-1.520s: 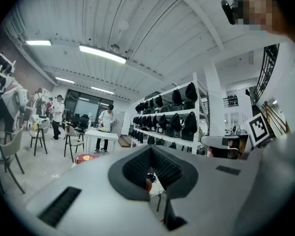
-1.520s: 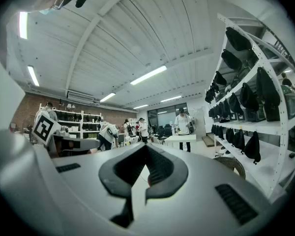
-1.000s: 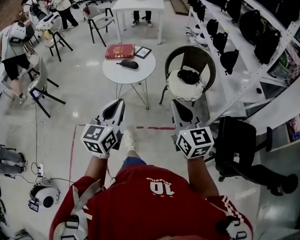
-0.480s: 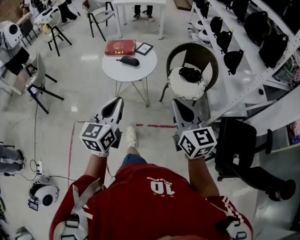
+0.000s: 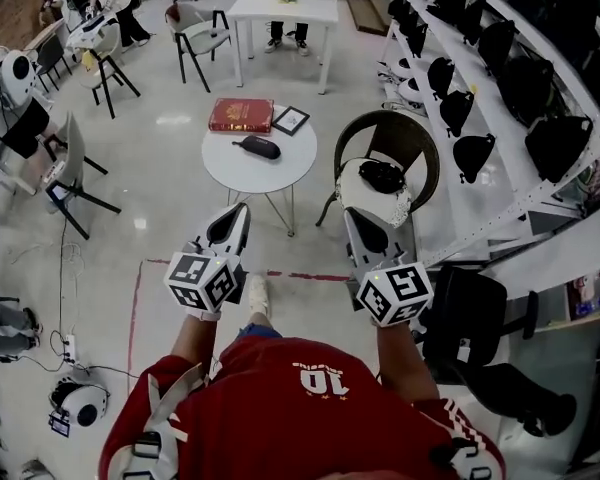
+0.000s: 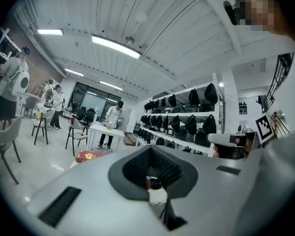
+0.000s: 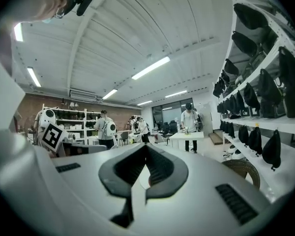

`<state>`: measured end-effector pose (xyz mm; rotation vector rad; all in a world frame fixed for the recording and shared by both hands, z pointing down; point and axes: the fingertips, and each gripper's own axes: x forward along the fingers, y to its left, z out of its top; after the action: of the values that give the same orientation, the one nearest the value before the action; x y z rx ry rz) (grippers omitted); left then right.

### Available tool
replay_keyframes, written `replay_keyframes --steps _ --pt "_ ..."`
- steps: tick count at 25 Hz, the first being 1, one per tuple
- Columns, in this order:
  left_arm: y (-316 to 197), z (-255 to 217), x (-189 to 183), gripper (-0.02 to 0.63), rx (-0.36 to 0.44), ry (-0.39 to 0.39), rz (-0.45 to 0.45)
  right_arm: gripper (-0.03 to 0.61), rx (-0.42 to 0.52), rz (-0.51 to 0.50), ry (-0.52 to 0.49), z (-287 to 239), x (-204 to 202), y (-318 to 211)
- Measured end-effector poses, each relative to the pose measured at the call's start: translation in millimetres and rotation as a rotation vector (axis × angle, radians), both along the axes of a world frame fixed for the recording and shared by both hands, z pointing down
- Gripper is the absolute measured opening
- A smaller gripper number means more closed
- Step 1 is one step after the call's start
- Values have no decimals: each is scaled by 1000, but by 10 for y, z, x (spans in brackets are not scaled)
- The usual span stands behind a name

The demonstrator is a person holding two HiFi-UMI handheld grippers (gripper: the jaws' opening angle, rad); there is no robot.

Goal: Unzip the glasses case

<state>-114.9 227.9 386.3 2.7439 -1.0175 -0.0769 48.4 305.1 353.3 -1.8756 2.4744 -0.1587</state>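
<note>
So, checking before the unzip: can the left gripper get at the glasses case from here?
Probably not yet. The left gripper, jaws shut, is held short of the round table where the glasses case lies. Only open floor lies between, so stepping closer should do.

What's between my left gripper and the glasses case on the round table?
In the head view, only a sliver of floor and the round table's bare white top separate the left gripper from the glasses case.
</note>
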Motion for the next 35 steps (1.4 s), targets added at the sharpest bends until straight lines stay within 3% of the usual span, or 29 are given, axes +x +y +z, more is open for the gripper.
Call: replay_keyframes --steps 10,22,35 --pt "-1090 14 -23 5 -34 28 -26 14 -19 -20 -1 -101 16 -1182" --pt "-2210 -129 -13 3 -25 -8 29 14 -28 -3 -8 -247 -89 -2360" --pt "-3165 -32 -73 5 -41 16 106 14 -33 23 6 -266 -247 -3302"
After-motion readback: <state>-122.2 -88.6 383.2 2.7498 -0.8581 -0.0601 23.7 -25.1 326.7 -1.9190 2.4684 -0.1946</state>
